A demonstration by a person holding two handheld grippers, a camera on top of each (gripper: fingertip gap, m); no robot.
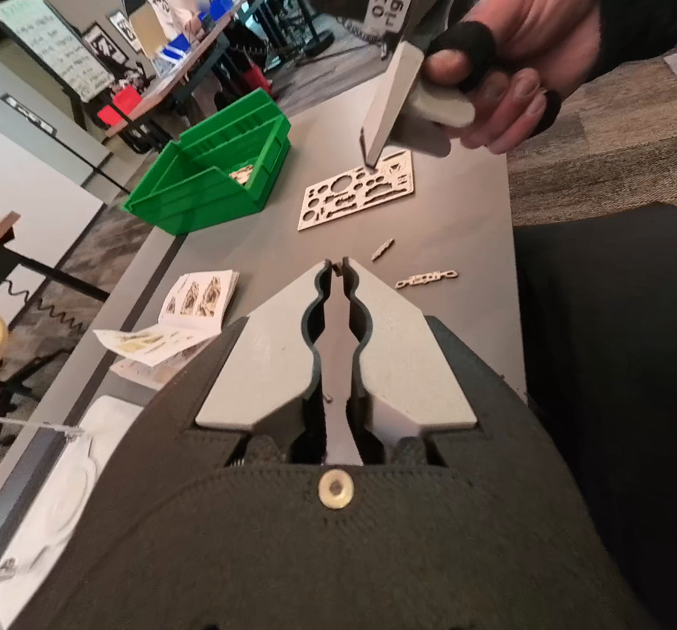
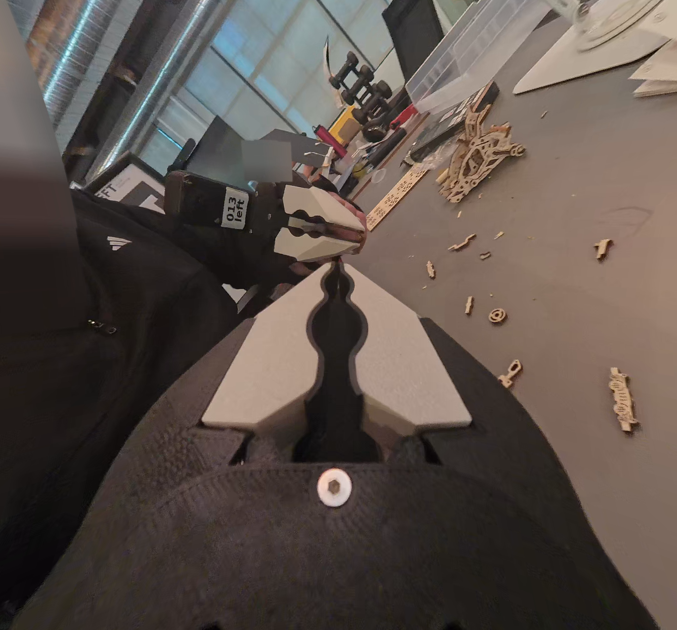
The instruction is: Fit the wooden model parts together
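Observation:
My left gripper (image 1: 337, 268) hovers low over the grey table (image 1: 458, 319), its jaws nearly closed on a small dark-looking piece at the tips. It also shows in the right wrist view (image 2: 361, 233), with a tan edge at its tip. My right gripper (image 2: 335, 268) is shut and points toward the left gripper's tip. In the left wrist view the right gripper (image 1: 369, 165) appears over the far edge of a punched-out wooden sheet (image 1: 355, 195); I cannot tell if it touches. Loose wooden parts (image 1: 426, 279) lie near the left gripper. A partly built wooden model (image 2: 476, 158) stands farther off.
A green bin (image 1: 205, 180) holding wooden pieces stands at the far left. An open instruction booklet (image 1: 198, 301) lies left of my left gripper. Several small wooden parts (image 2: 622, 403) are scattered on the table. A clear plastic box (image 2: 476, 45) and a white board (image 2: 586, 56) are beyond. My right fingertips sit around 5 cm from my left ones. The partly built wooden model (image 2: 476, 158) is about 25 cm from my left fingertips.

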